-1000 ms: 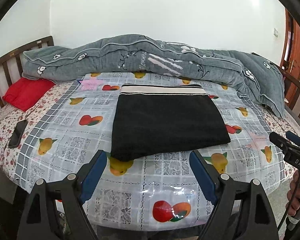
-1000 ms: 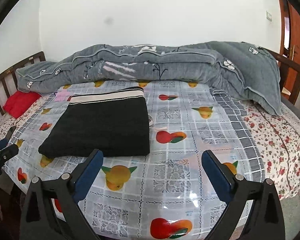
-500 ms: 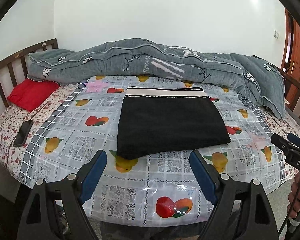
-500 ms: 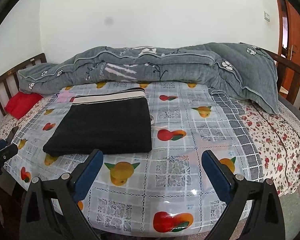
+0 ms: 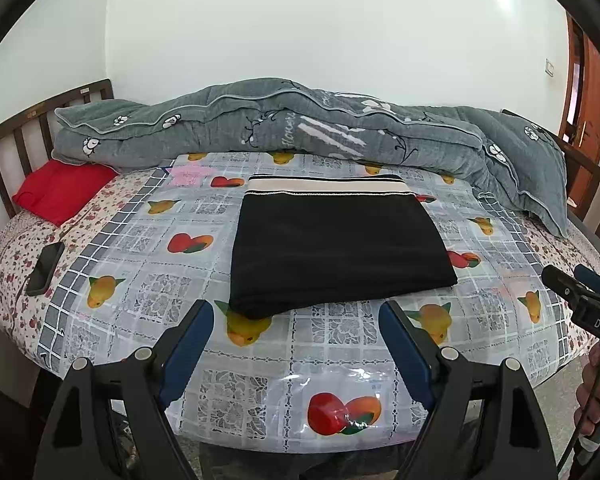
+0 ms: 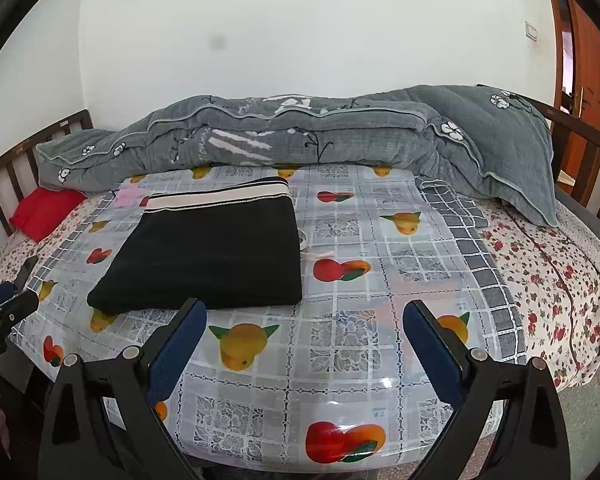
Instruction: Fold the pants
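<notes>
The black pants (image 5: pixel 336 248) lie folded into a flat rectangle on the fruit-print plastic sheet (image 5: pixel 140 280), cream striped waistband at the far edge. They also show in the right wrist view (image 6: pixel 212 256), left of centre. My left gripper (image 5: pixel 296 316) is open and empty, just short of the pants' near edge. My right gripper (image 6: pixel 304 316) is open and empty, to the right of the pants over the sheet. The right gripper's tip shows in the left wrist view (image 5: pixel 572 284), and the left gripper's tip in the right wrist view (image 6: pixel 8 304).
A rolled grey quilt (image 5: pixel 300 128) runs along the far side of the bed. A red pillow (image 5: pixel 60 192) and a black phone (image 5: pixel 44 268) lie at the left. Wooden rails (image 5: pixel 20 136) bound the bed; a wooden door (image 6: pixel 580 80) is at the right.
Both grippers have drawn back and up from the bed; the pants now sit farther away in both views. The pants have not moved. Both grippers stayed open.
</notes>
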A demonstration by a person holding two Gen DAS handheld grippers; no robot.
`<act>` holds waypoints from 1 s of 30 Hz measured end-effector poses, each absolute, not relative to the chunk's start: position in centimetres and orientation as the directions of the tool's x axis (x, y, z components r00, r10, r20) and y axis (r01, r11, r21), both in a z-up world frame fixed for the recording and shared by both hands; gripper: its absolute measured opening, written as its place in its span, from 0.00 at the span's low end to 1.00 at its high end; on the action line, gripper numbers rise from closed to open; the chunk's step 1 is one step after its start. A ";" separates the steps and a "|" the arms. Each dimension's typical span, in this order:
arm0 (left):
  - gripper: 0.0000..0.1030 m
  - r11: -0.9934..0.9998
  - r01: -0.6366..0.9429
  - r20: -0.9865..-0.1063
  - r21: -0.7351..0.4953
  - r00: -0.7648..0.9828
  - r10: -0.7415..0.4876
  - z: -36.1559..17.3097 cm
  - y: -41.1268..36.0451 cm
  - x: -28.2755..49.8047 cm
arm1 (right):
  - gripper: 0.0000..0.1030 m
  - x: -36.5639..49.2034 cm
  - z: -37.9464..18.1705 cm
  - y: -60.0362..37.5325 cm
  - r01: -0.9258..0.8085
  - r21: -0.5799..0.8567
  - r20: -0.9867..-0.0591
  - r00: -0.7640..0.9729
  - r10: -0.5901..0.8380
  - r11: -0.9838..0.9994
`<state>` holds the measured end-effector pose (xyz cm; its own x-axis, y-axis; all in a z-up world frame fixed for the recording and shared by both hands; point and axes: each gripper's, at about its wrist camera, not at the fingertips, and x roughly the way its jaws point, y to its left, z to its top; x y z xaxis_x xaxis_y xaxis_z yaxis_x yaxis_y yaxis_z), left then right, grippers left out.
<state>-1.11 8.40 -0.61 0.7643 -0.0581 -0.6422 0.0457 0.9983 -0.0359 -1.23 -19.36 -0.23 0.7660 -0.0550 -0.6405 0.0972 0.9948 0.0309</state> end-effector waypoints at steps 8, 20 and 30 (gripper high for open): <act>0.81 0.998 0.047 -0.641 -0.035 0.765 -0.058 -0.6 8.4 -1.2 | 0.95 -1.2 -0.2 -19.6 0.098 0.031 -0.639 0.767 -0.055 0.995; 0.81 0.998 0.045 -0.642 -0.035 0.765 -0.057 -0.5 8.3 -1.2 | 0.95 -1.4 0.1 -19.7 0.103 0.038 -0.636 0.770 -0.056 0.994; 0.81 0.998 0.045 -0.642 -0.036 0.765 -0.058 -0.5 8.3 -1.2 | 0.95 -1.5 0.2 -19.7 0.106 0.039 -0.636 0.770 -0.057 0.994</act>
